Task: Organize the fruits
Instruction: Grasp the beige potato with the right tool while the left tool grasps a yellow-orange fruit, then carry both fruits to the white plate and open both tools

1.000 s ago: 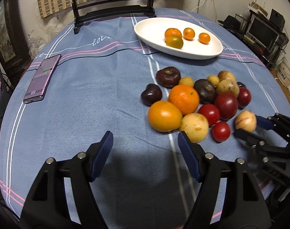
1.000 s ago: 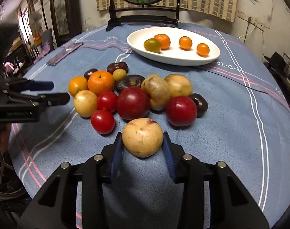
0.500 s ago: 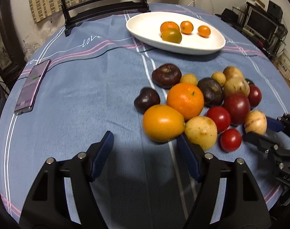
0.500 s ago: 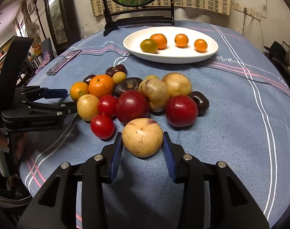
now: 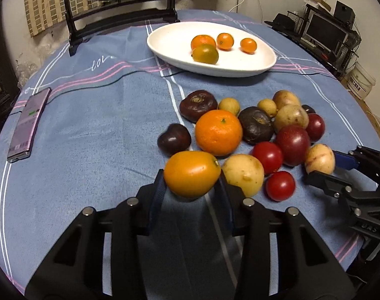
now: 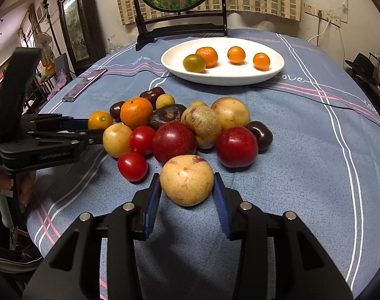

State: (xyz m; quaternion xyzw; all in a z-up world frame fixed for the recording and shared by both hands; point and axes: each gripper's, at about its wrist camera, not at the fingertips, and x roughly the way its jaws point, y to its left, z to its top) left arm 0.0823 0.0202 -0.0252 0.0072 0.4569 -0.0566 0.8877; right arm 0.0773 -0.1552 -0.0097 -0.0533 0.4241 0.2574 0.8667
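Note:
A pile of mixed fruit lies on the blue tablecloth (image 5: 90, 150). My left gripper (image 5: 192, 187) is shut on a small orange-yellow citrus (image 5: 192, 173) at the pile's near left edge; it also shows in the right wrist view (image 6: 100, 120). My right gripper (image 6: 187, 192) is shut on a pale yellow fruit (image 6: 187, 179), which also shows in the left wrist view (image 5: 320, 158). A white oval plate (image 5: 170, 42) at the back holds three orange citrus and a greenish one (image 5: 205, 53).
A big orange (image 5: 218, 132), red tomatoes (image 5: 280, 185), dark purple fruits (image 5: 173, 138) and yellow fruits (image 5: 243, 175) crowd the pile. A phone (image 5: 27, 125) lies at the left. A dark mirror stand (image 5: 120, 12) stands at the back. A black cable crosses the cloth.
My left gripper moved forward to the pile and shut on the orange-yellow citrus. My right gripper stayed shut on the pale yellow fruit.

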